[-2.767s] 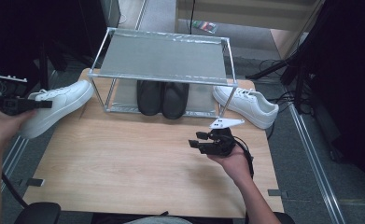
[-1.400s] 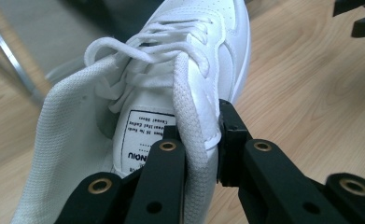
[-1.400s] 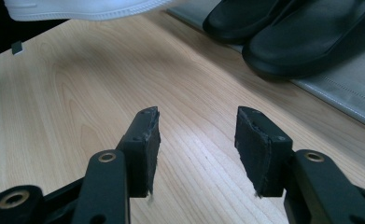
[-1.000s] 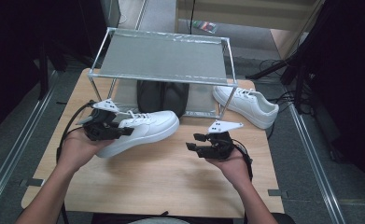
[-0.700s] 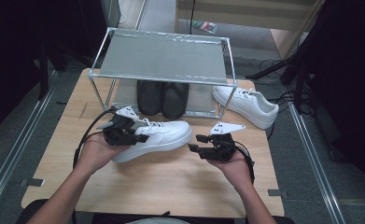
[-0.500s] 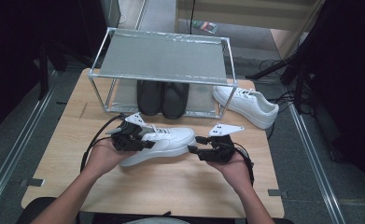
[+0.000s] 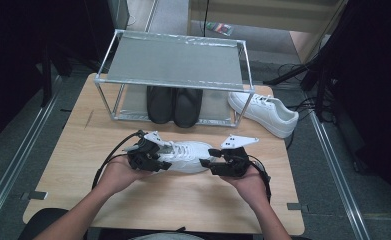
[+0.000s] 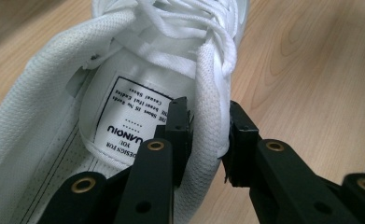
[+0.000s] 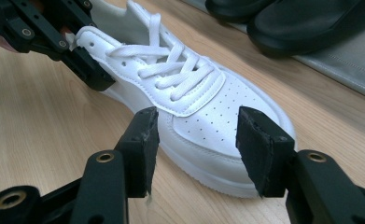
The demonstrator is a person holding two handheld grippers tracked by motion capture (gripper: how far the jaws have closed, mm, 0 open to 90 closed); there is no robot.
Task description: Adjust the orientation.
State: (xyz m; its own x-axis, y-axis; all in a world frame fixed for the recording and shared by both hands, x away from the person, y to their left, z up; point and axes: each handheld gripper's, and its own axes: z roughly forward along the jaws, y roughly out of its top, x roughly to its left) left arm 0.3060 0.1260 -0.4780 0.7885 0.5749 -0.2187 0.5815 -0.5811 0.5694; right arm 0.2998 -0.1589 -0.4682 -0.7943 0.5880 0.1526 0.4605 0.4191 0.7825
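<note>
A white lace-up sneaker [image 7: 183, 156] lies on the wooden table [image 7: 83, 150], toe pointing right. My left gripper [image 7: 158, 159] is at its heel end. In the left gripper view the padded collar wall [image 8: 213, 93] stands between the jaws of my left gripper [image 8: 208, 126], one jaw inside the shoe and one outside. They have just been opening and no longer squeeze it. My right gripper [image 7: 208, 164] stands open at the toe. In the right gripper view the toe [image 9: 227, 116] lies just beyond the spread jaws of that gripper [image 9: 196, 135], not touching them.
A metal-framed rack [image 7: 175, 60] stands at the back of the table with a pair of black shoes [image 7: 175, 105] on its lower shelf. A second white sneaker [image 7: 265, 112] lies right of the rack. Bare table lies in front of both hands.
My left hand carried the white sneaker from the left edge to the table's middle and set it down by the right gripper. The right hand stayed in place.
</note>
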